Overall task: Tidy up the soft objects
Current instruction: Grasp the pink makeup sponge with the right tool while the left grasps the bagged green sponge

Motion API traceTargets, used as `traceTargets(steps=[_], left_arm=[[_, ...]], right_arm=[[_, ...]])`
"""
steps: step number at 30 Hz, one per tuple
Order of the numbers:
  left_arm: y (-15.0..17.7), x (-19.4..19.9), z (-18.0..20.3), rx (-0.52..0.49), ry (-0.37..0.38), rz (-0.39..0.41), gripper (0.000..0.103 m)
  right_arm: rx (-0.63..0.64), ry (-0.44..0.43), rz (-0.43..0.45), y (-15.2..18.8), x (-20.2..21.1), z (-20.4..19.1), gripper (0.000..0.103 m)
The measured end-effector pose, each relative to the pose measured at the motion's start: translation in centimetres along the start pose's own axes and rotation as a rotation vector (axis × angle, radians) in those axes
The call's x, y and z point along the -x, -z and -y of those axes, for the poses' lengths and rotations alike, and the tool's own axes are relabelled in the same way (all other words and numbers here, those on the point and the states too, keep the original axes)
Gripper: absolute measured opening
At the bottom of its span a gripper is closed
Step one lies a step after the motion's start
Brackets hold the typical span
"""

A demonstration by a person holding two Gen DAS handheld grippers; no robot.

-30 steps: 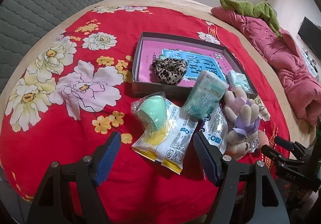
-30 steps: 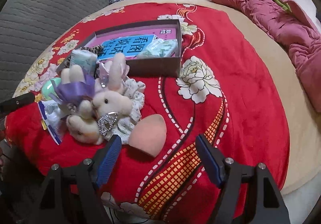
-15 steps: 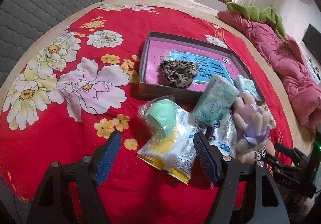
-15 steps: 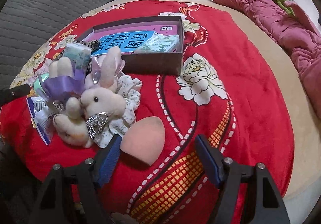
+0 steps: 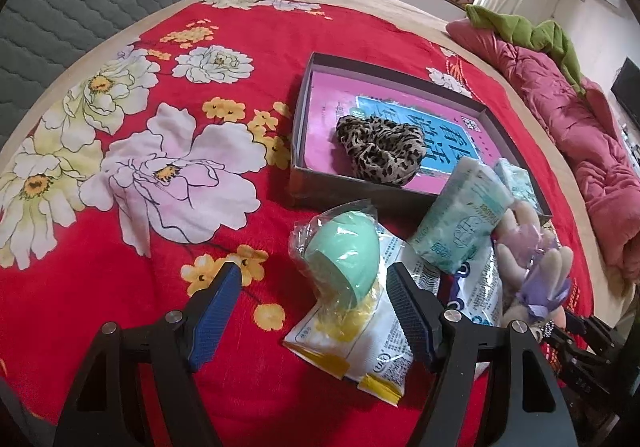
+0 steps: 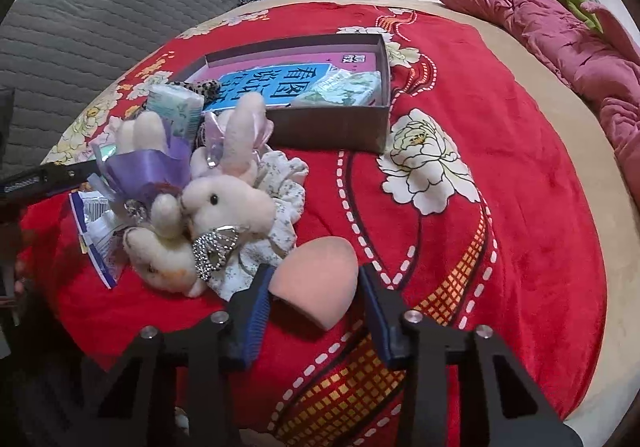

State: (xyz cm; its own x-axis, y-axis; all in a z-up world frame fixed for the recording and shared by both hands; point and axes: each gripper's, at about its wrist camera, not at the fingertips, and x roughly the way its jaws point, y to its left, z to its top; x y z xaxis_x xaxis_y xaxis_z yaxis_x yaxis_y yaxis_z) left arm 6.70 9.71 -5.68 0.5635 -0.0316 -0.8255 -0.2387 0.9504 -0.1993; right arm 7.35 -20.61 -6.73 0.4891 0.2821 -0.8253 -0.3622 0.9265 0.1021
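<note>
R gripper [image 6: 314,297] maybe around sponge [image 6: 314,283]

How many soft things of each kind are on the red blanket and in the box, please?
Makeup sponges: 2, pink one, green bagged one
Tissue packs: 2, one leaning on the box, one inside
Scrunchies: 2, leopard, white floral
Plush rabbits: 2
Flat white packets: 2
Total: 10

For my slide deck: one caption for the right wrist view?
Right gripper, jaws closing around a peach makeup sponge beside plush rabbits on a red blanket.
</note>
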Motion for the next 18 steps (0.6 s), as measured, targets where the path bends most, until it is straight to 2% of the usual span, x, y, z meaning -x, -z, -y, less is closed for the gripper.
traceTargets(steps=[9, 14, 15, 18], left_arm=[[-0.4, -1.4, 0.5, -0.016, 0.022, -0.014, 0.076], [-0.4, -2.0, 0.9, -0.041, 0.043, -0.018, 0.056], [-0.4, -2.1, 1.0, -0.046, 0.047, -0.019, 0.049], [-0.4, -2.2, 1.3, -0.059, 0.061, -0.018, 0.044]], right_arm=[[-0.034, -0.031, 0.005, 0.0, 0.1, 0.7, 0.042], [-0.033, -0.032, 0.011, 0.0, 0.2, 0.7, 0.042], [-0.034, -0.031, 0.012, 0.0, 0.2, 0.7, 0.042], [-0.034, -0.027, 0.017, 0.0, 0.4, 0.8, 0.042]])
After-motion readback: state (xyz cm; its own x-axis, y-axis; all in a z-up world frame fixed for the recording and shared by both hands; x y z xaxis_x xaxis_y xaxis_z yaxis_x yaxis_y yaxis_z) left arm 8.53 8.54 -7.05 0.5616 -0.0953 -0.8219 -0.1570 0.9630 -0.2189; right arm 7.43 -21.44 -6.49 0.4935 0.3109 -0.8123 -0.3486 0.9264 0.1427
